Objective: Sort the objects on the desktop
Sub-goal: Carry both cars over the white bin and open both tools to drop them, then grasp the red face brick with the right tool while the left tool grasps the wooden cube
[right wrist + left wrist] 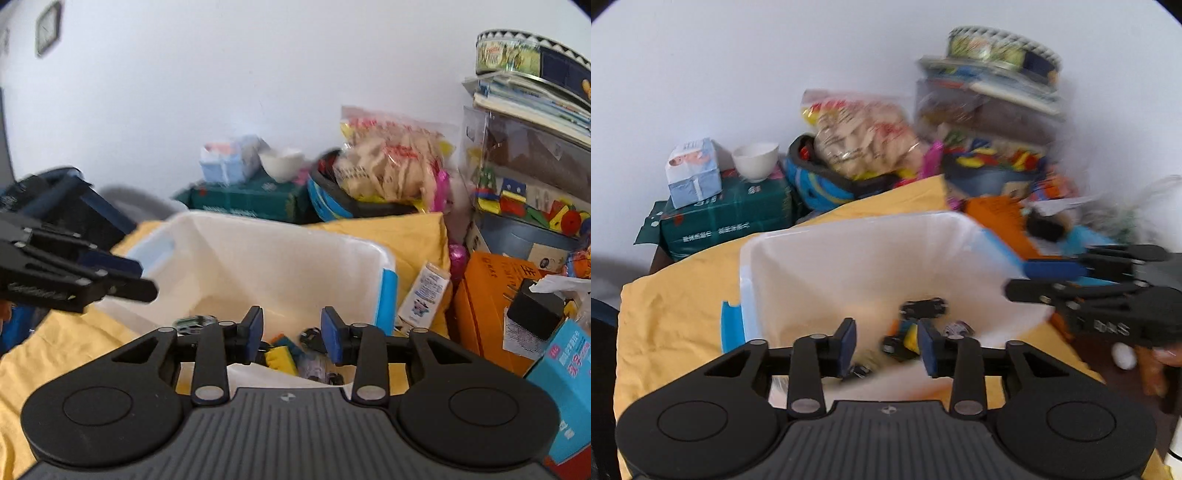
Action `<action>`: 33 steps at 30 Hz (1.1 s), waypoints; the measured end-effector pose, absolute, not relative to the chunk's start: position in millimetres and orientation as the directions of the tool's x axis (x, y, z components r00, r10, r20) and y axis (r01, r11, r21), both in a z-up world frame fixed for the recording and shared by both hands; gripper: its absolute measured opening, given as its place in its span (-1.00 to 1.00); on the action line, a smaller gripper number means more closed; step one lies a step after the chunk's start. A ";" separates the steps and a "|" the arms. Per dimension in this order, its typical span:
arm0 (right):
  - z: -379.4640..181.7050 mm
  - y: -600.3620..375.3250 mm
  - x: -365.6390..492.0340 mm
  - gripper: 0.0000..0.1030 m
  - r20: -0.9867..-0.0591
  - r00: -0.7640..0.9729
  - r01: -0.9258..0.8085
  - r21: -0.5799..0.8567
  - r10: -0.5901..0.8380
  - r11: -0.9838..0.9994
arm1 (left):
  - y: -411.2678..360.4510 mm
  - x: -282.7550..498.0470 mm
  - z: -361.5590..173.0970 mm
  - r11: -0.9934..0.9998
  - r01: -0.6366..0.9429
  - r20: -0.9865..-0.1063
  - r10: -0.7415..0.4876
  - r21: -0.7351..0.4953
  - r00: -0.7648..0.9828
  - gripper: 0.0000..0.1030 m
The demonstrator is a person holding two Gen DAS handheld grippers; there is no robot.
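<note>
A white plastic bin with blue handles stands on a yellow cloth; it also shows in the right wrist view. Small toy cars lie in its bottom, among them an orange and yellow one and a yellow one. My left gripper is open and empty over the bin's near side. My right gripper is open and empty over the bin's near rim; it also shows at the right of the left wrist view.
At the back stand a green box with a white bowl and a carton, a snack bag and stacked toy boxes. To the right lie an orange box, a white bottle and a black adapter.
</note>
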State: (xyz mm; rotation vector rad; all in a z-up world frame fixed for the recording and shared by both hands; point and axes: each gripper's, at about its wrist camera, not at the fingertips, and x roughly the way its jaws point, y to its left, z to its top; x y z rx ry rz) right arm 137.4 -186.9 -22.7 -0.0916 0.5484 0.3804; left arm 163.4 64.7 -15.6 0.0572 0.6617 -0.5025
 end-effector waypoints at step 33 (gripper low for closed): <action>-124.1 -193.0 -32.3 -0.27 -0.805 0.489 -0.547 0.016 0.335 0.837 | 22.9 -15.1 -136.0 0.814 0.576 -0.815 -0.387 -0.081 0.432 0.06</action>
